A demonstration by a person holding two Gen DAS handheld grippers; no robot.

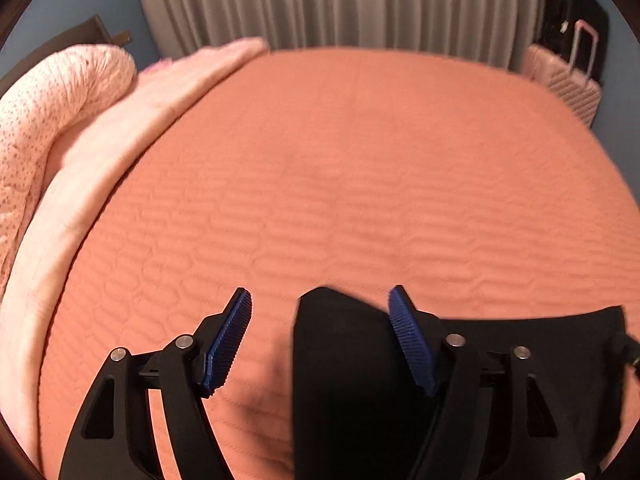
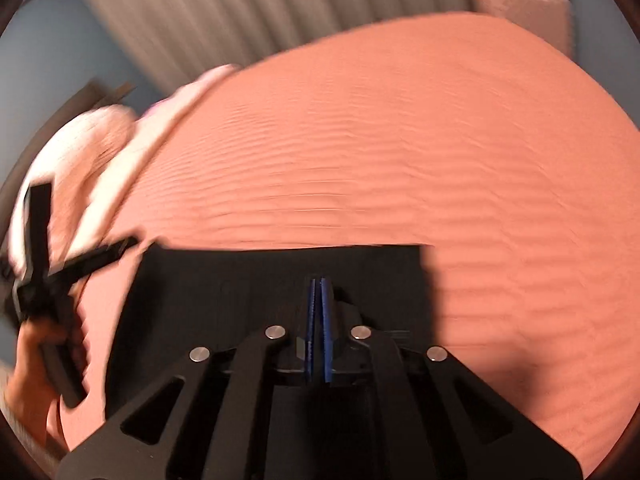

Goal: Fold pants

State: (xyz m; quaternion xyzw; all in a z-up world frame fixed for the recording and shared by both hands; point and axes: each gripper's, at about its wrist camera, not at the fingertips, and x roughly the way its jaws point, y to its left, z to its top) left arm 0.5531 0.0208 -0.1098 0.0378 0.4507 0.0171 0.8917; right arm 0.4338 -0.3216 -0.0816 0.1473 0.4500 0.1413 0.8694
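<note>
We see one pair of black pants [image 2: 280, 280] lying flat at the near edge of the orange bed [image 1: 360, 160]. Our left gripper [image 1: 320, 320] holds its two fingers apart, clamping nothing. Our right gripper [image 2: 319, 308] has both fingers together, perhaps pinching the cloth; blur hides it.

The left gripper [image 1: 320, 336] points downward with its blue pads spread wide, nothing pressed between them. The right gripper [image 2: 319, 312] points downward too, its pads pressed together. Left of it, a hand [image 2: 38, 354] grasps the left gripper's handle.
</note>
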